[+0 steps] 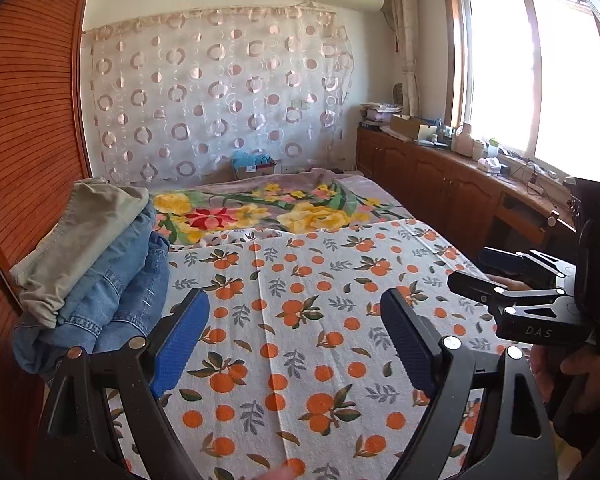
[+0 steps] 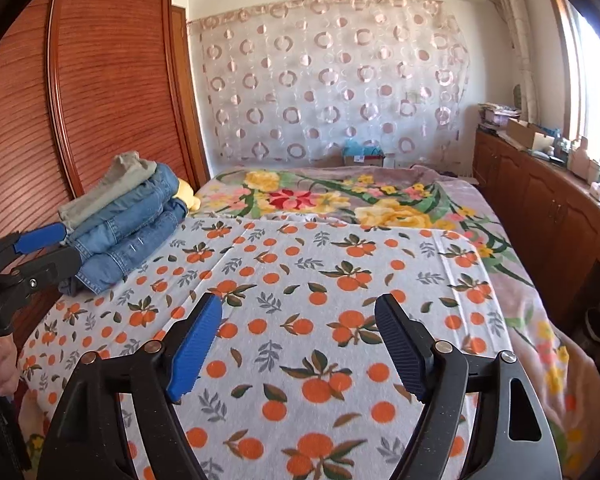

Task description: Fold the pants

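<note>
A stack of folded pants lies at the left edge of the bed: two blue jeans [image 1: 112,280] [image 2: 140,224] with a khaki pair [image 1: 80,232] [image 2: 116,184] on top. My left gripper [image 1: 294,300] hovers open over the orange-print sheet [image 1: 300,264], just right of the stack, with nothing between its blue pads. The right wrist view shows that left gripper [image 2: 66,244] close beside the stack's near end. My right gripper [image 2: 298,304] is open too, empty, over the middle of the sheet [image 2: 320,256]. From the left wrist view it [image 1: 472,270] appears at the right, held by a hand.
A floral blanket [image 1: 284,208] [image 2: 340,200] covers the far part of the bed. A slatted wooden panel [image 1: 28,120] [image 2: 100,80] rises at the left. Wooden cabinets [image 1: 440,176] [image 2: 540,200] with clutter run along the right under a window. A yellow soft item [image 2: 188,196] sits behind the stack.
</note>
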The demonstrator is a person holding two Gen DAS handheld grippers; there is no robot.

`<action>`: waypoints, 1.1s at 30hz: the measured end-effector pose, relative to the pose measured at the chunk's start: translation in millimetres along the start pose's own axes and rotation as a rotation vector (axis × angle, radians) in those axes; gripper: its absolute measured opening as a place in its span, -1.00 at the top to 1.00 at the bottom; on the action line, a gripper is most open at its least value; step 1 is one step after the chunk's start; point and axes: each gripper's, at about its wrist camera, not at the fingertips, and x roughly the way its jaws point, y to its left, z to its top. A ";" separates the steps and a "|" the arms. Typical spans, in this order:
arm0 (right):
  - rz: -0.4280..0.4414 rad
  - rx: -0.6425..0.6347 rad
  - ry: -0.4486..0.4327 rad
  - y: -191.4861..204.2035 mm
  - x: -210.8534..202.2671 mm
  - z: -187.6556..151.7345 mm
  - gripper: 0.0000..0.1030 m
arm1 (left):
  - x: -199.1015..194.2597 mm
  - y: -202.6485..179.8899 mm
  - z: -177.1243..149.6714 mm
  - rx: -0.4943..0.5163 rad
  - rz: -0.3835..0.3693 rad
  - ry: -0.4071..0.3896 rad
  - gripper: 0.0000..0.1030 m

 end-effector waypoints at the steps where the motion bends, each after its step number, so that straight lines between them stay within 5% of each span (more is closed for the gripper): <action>1: -0.003 0.004 -0.010 1.1 -8.0 -1.1 -0.56 | -4.0 -0.8 0.5 -0.001 -0.002 -0.006 -0.70; 14: -0.025 -0.001 -0.111 5.7 -98.2 -15.7 -0.57 | -61.8 -12.1 6.0 0.006 0.046 -0.054 -0.71; 33: -0.045 -0.019 -0.148 9.6 -112.0 -27.2 -0.56 | -94.9 -2.4 -21.2 -0.021 0.075 -0.061 -0.71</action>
